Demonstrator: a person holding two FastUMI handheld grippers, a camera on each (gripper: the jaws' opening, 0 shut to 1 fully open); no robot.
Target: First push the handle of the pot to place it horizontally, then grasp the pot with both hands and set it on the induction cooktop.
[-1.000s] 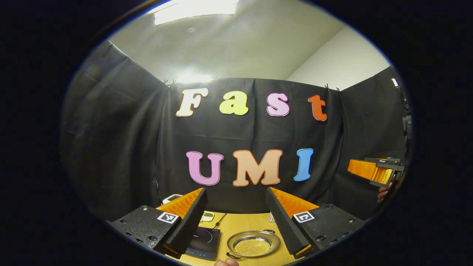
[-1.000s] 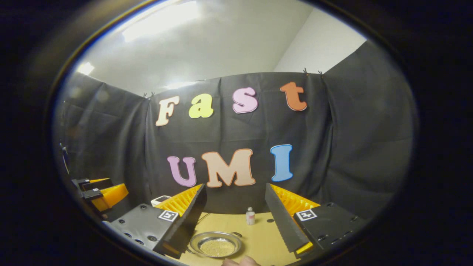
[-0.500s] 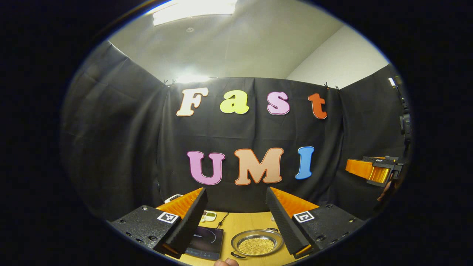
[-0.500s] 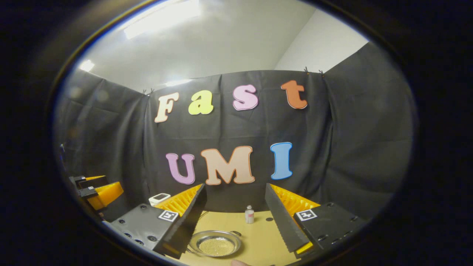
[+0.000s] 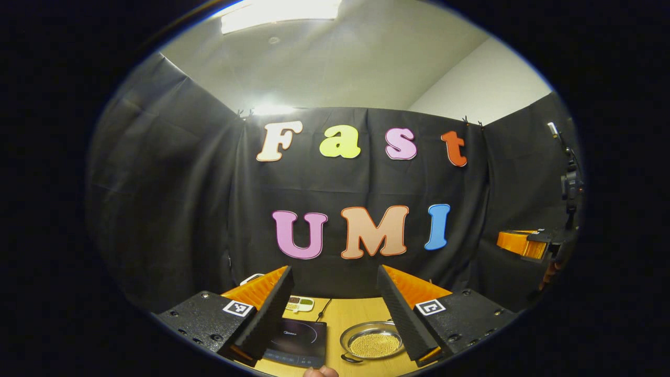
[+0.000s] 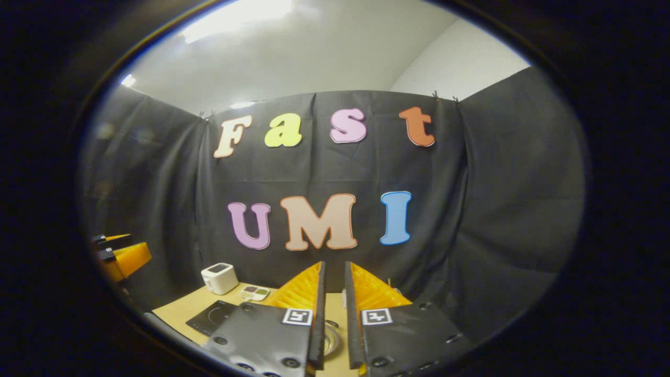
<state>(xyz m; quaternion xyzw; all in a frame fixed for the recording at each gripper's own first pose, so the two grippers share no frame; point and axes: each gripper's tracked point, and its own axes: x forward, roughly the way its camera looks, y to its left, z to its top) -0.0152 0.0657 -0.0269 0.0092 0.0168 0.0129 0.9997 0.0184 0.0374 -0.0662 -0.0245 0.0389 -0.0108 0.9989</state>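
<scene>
The pot, a shallow steel pan, sits on the table at lower centre, right of the induction cooktop. It looks light, stiff and slippery; grip its small side handles. Left gripper is spread; right gripper is nearly together, empty.

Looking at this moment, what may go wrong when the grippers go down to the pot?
1. The right gripper has its fingers nearly together with a narrow gap; that may suit pushing the handle, but it must open again before grasping.
2. The pot lies close beside the induction cooktop; a hard push might slide it against the cooktop.
3. The pot holds yellow grains, which a tilt may spill.
</scene>
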